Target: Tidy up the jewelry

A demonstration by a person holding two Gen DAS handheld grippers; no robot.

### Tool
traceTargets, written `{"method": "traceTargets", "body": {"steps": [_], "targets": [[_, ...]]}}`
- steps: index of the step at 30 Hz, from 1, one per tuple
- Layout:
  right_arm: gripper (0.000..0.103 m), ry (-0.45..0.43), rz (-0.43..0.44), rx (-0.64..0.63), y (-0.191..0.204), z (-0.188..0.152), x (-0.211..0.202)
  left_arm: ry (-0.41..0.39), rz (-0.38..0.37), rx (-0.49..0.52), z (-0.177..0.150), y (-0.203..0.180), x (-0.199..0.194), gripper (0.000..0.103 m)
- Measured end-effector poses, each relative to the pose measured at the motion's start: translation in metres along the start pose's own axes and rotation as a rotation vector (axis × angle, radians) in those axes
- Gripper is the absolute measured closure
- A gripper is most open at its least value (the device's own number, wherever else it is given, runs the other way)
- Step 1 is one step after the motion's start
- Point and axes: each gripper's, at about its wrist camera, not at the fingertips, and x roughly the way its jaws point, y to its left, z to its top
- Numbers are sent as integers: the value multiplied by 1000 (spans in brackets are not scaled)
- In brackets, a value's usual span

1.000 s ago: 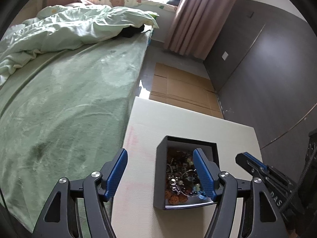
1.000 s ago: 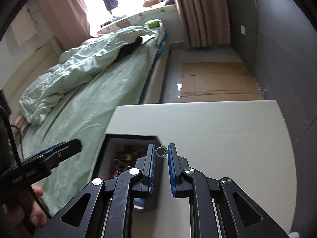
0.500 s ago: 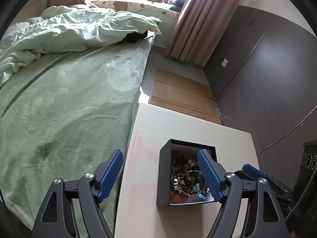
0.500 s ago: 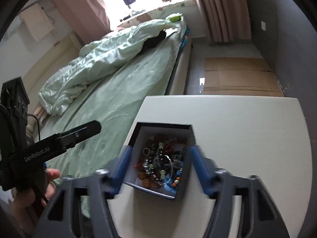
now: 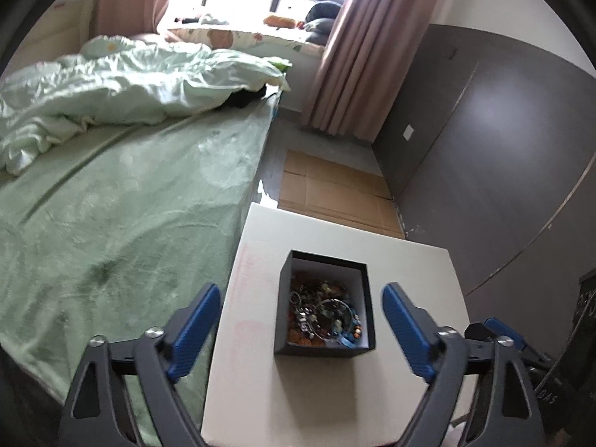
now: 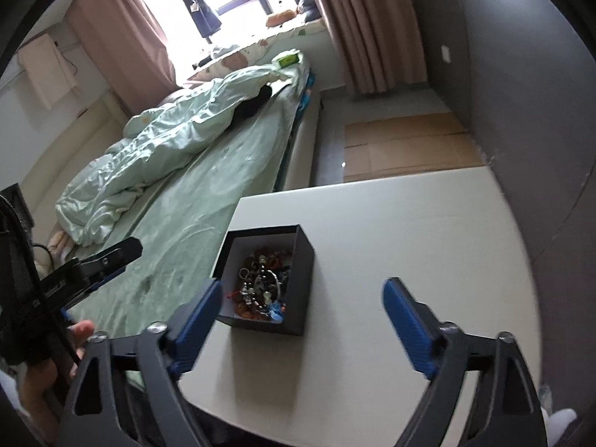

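A black open box (image 5: 280, 320) with white inner walls stands on a white table (image 5: 409, 272). It holds a tangle of jewelry (image 5: 323, 313): beads, rings and bracelets. My left gripper (image 5: 301, 327) is open and empty, raised above and behind the box, fingers spread to either side of it. In the right wrist view the same box (image 6: 303, 283) and jewelry (image 6: 262, 285) lie a little left of centre. My right gripper (image 6: 301, 320) is open and empty, raised above the table just right of the box. The left gripper's tip (image 6: 111, 257) shows at the left edge.
A bed with a green sheet (image 5: 111, 216) and a crumpled quilt (image 5: 130, 89) borders the table's left side. Flattened cardboard (image 5: 331, 193) lies on the floor beyond the table. A dark grey wall (image 5: 503, 171) runs along the right. Pink curtains (image 5: 357, 48) hang by the window.
My right gripper was shut on a small ring a second ago; it has opened over the box and pulled back empty. Both grippers have risen and drawn back from the box.
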Motion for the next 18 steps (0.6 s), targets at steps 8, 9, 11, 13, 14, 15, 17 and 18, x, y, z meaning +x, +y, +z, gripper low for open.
{"method": "traceTargets", "body": {"steps": [8, 9, 11, 13, 14, 15, 17, 18], "targets": [[0, -48, -18, -10, 1, -13, -42, -33, 19, 65, -24, -31, -30, 0], [0, -55, -26, -10, -1, -16, -48, -33, 23, 69, -26, -33, -32, 0], [0, -66, -28, -8, -4, -19, -56, -24, 29, 81, -34, -35, -35, 0], [0, -74, -31, -5, -6, -23, -65, -26, 28, 72, -39, -37, -42, 0], [0, -78, -34, -5, -6, -24, -68, -32, 26, 67, -42, -37, -45, 0], [0, -85, -37, -5, -6, -25, -73, -38, 25, 66, -44, -39, -49, 0], [0, -96, -32, -10, -4, -28, -83, -48, 25, 71, -49, -44, -57, 0], [0, -98, -30, -13, -3, -29, -86, -51, 23, 74, -52, -47, -61, 0]]}}
